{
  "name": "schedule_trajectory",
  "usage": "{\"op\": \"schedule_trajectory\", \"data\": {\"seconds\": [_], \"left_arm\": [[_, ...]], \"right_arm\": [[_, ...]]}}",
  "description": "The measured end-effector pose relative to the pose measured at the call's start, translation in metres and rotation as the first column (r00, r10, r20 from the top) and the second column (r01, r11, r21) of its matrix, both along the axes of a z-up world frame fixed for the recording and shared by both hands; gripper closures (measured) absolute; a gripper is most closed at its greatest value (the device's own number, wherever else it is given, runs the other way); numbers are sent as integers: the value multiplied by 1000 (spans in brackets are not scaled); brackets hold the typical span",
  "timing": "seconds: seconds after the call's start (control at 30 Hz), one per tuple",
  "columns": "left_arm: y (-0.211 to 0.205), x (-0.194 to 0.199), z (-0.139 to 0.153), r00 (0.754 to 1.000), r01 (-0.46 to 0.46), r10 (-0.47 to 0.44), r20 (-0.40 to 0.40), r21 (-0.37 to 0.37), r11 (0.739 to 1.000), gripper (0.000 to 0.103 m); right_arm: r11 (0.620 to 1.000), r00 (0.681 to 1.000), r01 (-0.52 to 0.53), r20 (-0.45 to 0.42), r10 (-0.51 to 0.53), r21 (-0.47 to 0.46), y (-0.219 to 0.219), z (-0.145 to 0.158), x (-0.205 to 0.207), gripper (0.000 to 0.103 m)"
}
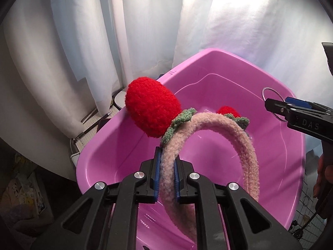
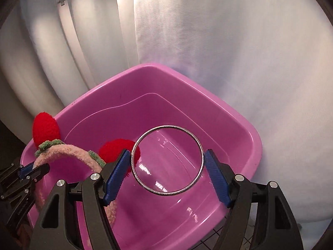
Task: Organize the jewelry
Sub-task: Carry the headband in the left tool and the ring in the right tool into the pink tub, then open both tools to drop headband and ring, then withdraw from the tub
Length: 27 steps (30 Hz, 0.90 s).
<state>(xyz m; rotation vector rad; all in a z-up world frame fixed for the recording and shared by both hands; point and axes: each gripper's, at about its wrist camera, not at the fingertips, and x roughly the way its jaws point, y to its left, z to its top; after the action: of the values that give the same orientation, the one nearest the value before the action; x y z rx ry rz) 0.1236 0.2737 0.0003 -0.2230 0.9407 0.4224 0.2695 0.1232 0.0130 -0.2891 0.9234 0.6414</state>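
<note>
My left gripper is shut on a fuzzy pink headband with two red strawberry pompoms, held over the pink plastic tub. My right gripper is shut on a silver bangle, its blue pads pressing the ring's two sides, above the same tub. The right gripper with the bangle shows at the right of the left wrist view. The headband and left gripper show at the left of the right wrist view.
White curtains hang behind the tub. Pens and a ruler lie on a surface left of the tub. A dark wire grid sits at the lower right. Clutter lies at the lower left.
</note>
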Motion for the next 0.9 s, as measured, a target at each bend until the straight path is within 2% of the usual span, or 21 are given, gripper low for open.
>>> {"op": "schedule_trajectory", "data": {"seconds": [0.13,0.3,0.5,0.53,0.57,0.63,0.9], "left_arm": [[5,8,-10,999,-13,12,-50,-17,1000,89],[9,14,-20,996,-21,19,-87,-32,999,86],[11,17,-27,994,-21,17,-109,-39,999,74],[10,17,-25,995,-19,15,-103,-34,999,66],[8,17,-22,996,-13,10,-89,-28,1000,50],[7,15,-16,998,-23,22,-64,-7,1000,31],[11,11,-9,998,-44,43,-55,-18,999,31]], "right_arm": [[998,999,-10,-35,8,-68,13,-15,10,32],[994,998,-3,-62,-4,-109,21,-24,19,32],[991,997,-7,-79,-4,-135,25,-24,24,31],[990,997,-5,-79,-6,-140,25,-23,23,31],[990,997,-5,-81,-6,-139,24,-23,23,31],[991,996,1,-86,-13,-131,21,-22,24,31],[995,995,19,-96,-28,-95,15,-14,25,31]]}}
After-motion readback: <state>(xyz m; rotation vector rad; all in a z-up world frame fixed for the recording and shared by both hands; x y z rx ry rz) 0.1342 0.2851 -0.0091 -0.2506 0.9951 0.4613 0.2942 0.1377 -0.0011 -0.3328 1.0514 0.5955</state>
